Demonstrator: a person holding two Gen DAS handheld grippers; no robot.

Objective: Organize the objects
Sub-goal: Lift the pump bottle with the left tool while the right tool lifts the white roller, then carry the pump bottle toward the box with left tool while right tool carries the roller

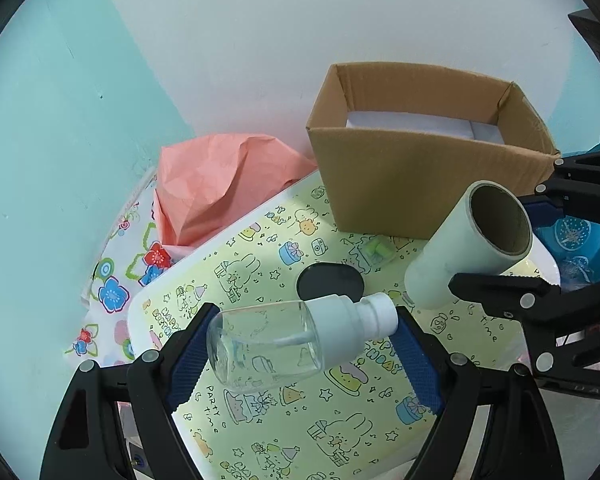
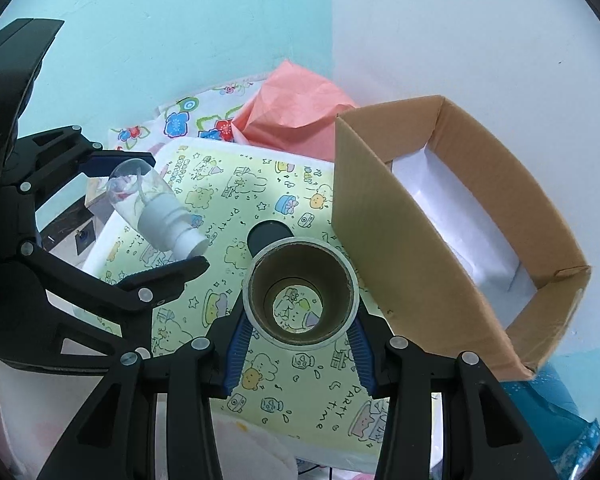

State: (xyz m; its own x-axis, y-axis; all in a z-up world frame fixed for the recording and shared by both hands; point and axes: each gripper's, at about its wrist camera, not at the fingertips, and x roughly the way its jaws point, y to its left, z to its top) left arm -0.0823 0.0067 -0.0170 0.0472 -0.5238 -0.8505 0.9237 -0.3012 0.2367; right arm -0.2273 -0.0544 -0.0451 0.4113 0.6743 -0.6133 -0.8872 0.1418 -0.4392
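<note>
My left gripper (image 1: 300, 344) is shut on a clear plastic bottle (image 1: 268, 348) with a white pump cap, held sideways above the table; the same bottle (image 2: 152, 200) shows at the left of the right wrist view. My right gripper (image 2: 300, 340) is shut on a white roll (image 2: 300, 292) with a brown cardboard core, its hollow end facing the camera. That roll (image 1: 468, 240) hangs at the right of the left wrist view. An open cardboard box (image 1: 428, 168) with white paper on its floor stands at the table's far right. A dark oval lid (image 1: 330, 280) lies flat near the box.
The small table (image 1: 260, 432) has a yellow cartoon-print top. Crumpled pink paper (image 1: 220, 184) and a flowered cloth (image 1: 116, 280) lie beyond its far left edge. A blue bag (image 1: 576, 240) sits off the right side. Turquoise and white walls stand close behind.
</note>
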